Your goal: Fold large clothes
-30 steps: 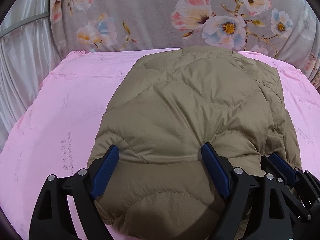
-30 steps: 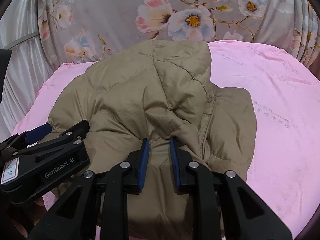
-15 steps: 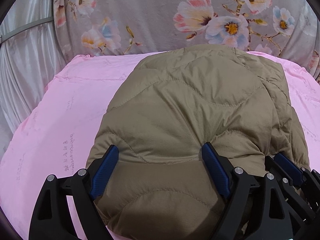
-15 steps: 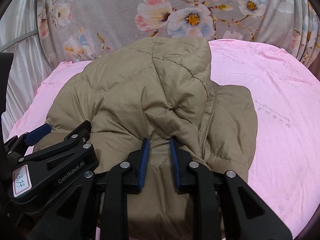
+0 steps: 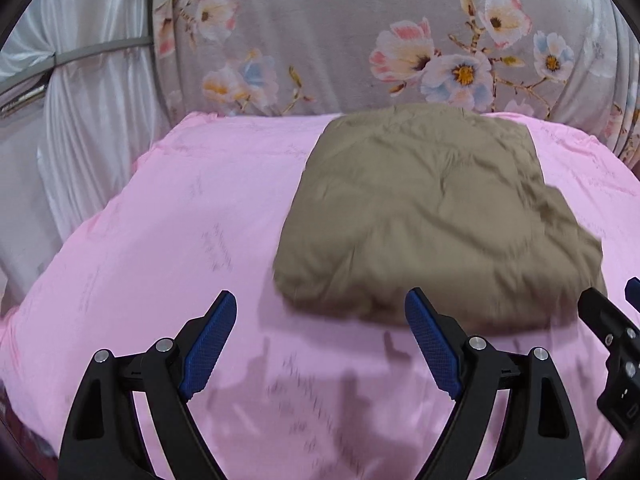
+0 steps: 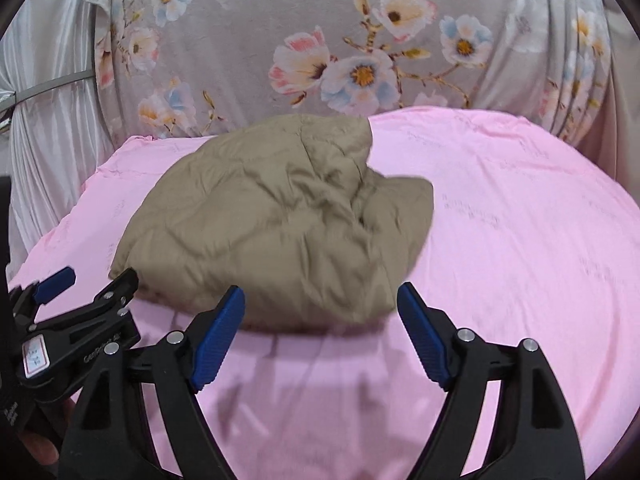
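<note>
A tan quilted jacket [image 5: 436, 216] lies folded into a compact bundle on the pink sheet [image 5: 160, 240]; in the right wrist view the same jacket [image 6: 280, 216] sits left of centre. My left gripper [image 5: 320, 312] is open, held back from the jacket's near edge with nothing between its fingers. My right gripper [image 6: 320, 304] has its jaws opening; they stand wide, just short of the jacket's near fold, and no cloth is pinched in them. The left gripper [image 6: 76, 280] also shows at the left edge of the right wrist view.
The pink sheet [image 6: 520, 240] covers a bed. Behind it hangs a grey floral cloth [image 5: 360, 40], with a white satin curtain [image 5: 80, 120] tied back at the left. Bare sheet lies left and right of the jacket.
Both grippers have pulled back from the jacket. The right gripper, which pinched a fold of it, has let go and spread wide. The jacket now rests alone on the sheet.
</note>
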`<action>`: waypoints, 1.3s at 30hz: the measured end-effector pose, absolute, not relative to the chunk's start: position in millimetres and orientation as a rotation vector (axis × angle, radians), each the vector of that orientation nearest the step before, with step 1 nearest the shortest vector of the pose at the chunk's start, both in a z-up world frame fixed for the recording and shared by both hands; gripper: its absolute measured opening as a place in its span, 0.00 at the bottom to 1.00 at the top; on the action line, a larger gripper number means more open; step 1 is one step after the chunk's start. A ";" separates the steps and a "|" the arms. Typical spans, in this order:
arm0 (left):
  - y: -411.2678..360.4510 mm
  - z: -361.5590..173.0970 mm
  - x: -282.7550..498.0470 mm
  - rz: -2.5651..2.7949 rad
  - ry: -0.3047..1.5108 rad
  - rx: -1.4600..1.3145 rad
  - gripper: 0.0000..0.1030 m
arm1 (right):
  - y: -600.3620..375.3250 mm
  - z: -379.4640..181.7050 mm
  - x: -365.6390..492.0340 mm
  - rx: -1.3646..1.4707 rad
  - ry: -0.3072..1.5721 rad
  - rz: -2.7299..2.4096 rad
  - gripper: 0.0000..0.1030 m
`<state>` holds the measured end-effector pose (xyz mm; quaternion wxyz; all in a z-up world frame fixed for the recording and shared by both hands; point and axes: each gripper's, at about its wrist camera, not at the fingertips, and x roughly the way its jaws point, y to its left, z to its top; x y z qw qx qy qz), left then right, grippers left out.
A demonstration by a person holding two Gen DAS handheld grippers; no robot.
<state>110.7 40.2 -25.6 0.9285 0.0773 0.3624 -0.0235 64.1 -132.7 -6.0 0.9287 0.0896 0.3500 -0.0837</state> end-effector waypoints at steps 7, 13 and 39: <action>54.6 -44.9 83.9 -0.059 0.867 0.048 0.82 | -115.2 -15.4 25.0 0.152 0.777 -0.177 0.75; 52.4 -47.1 71.4 -0.006 0.855 0.082 0.82 | -111.3 -14.3 12.1 0.151 0.787 -0.196 0.75; 39.9 -50.4 68.4 0.020 0.838 0.167 0.82 | -102.5 -19.4 9.1 0.102 0.796 -0.223 0.75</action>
